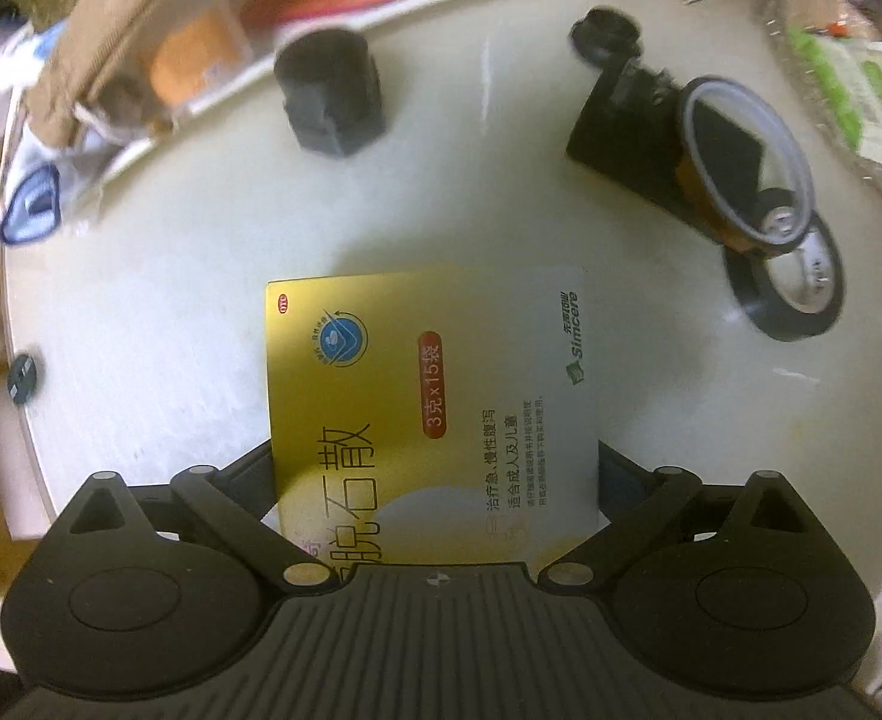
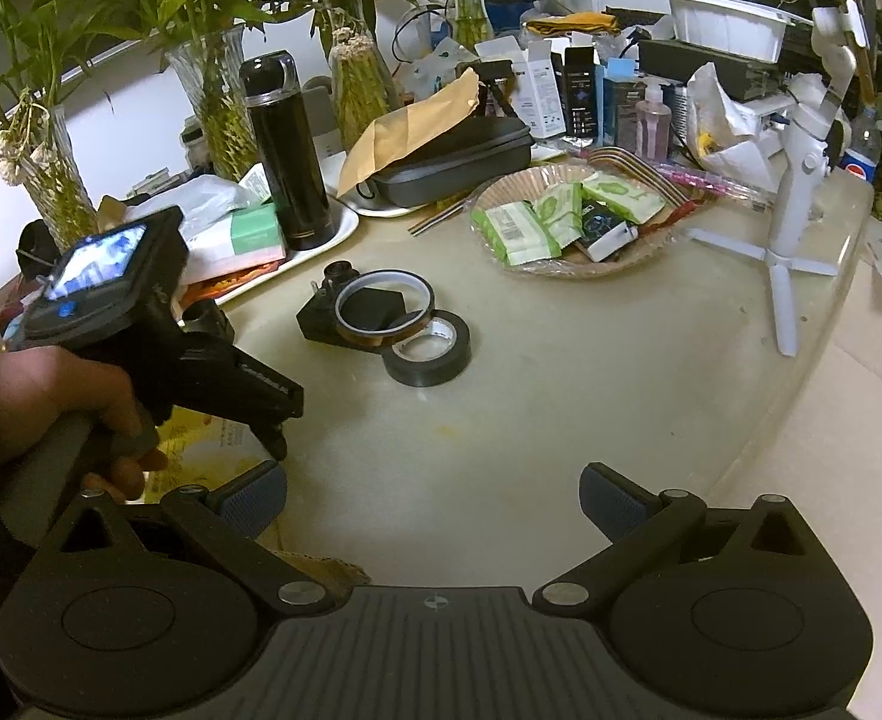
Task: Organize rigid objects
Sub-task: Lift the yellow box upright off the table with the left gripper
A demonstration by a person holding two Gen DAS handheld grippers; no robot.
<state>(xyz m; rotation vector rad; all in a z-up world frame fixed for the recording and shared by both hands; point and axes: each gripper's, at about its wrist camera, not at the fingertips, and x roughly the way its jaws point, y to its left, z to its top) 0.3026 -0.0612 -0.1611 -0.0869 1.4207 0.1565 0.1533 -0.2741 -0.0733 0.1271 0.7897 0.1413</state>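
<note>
A yellow-and-white medicine box (image 1: 429, 384) fills the gap between the fingers of my left gripper (image 1: 435, 462), which is shut on it just above the pale round table (image 1: 171, 300). In the right wrist view a hand holds that left gripper (image 2: 261, 420) at the left, with the yellow box (image 2: 213, 438) under it. My right gripper (image 2: 435, 498) is open over bare table, with nothing between its fingers. An amber tape roll (image 1: 741, 162) leans on a black block (image 1: 621, 108), and a black tape roll (image 1: 789, 282) lies beside it. A black cylindrical part (image 1: 333, 96) stands further back.
A wicker plate (image 2: 651, 246) of wipe packets, a white tripod handle (image 2: 795, 222), a black flask (image 2: 285, 150) on a white tray (image 2: 333, 234) and glass vases (image 2: 219, 102) with plants crowd the back. The table's edge (image 2: 801, 390) curves down the right. A small black disc (image 1: 21, 378) sits at the left rim.
</note>
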